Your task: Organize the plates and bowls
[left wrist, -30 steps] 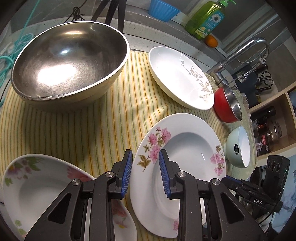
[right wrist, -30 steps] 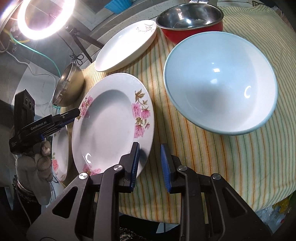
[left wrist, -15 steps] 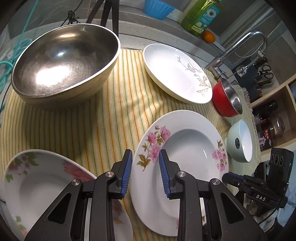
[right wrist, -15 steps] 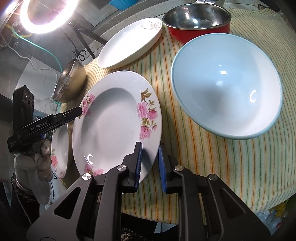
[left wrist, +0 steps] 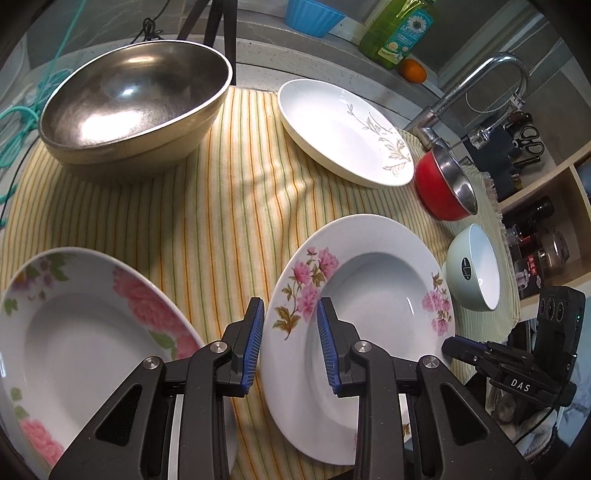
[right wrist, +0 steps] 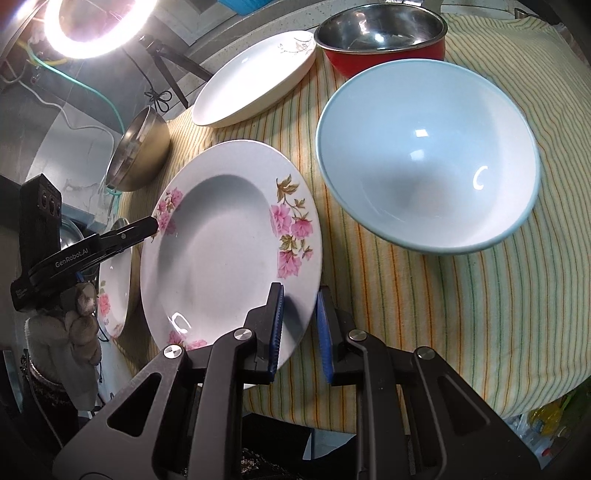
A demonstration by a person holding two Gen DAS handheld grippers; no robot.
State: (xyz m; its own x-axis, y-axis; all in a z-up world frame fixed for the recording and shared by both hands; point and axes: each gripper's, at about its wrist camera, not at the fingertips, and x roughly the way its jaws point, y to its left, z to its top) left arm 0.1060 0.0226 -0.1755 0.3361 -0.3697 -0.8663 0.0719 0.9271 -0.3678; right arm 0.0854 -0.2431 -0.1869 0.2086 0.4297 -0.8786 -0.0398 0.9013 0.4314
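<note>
Left gripper (left wrist: 290,341) jaws parted; right gripper (right wrist: 300,330) jaws parted, narrower gap

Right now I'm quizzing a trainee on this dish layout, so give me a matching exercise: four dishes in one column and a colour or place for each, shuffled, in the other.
Dishes:
1. large steel mixing bowl
2. small steel bowl with a coloured outside
3. white plate with pink flowers
4. white plate with a grey-gold leaf sprig

Descriptions:
A. red outside
B. rim between both grippers' fingers
C. far left corner of the striped cloth, seen from the left gripper
D. between the two steel bowls, at the back

Pairs: 1-C, 2-A, 3-B, 4-D
</note>
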